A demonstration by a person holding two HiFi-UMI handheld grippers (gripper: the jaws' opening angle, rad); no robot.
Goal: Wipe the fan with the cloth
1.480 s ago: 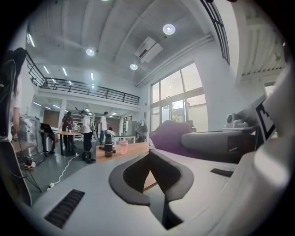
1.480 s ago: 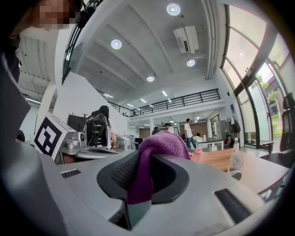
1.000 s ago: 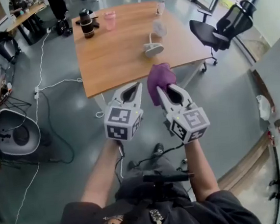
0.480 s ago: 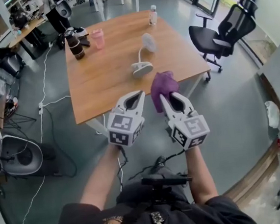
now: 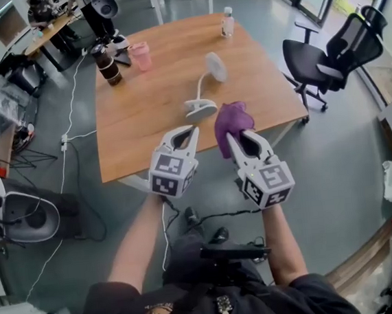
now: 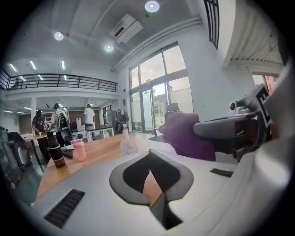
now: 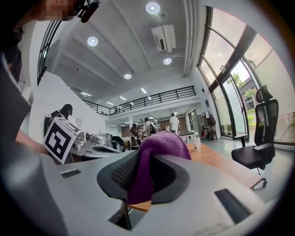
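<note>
The fan stands upright on its round base toward the desk's near edge, right of middle, untouched. The purple cloth is clamped in the right gripper, bunched above the jaws at the near edge, short of the fan. The left gripper is beside it, jaws together, nothing in them. Step reads as reach-in, no wiping yet. Next: cloth onto the fan head. Thin neck looks wobbly, so the left should probably steady the base.

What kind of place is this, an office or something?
Most likely an open-plan office or workshop: a wooden table with a black office chair beside it, a mezzanine railing overhead, and tall glass doors.
</note>
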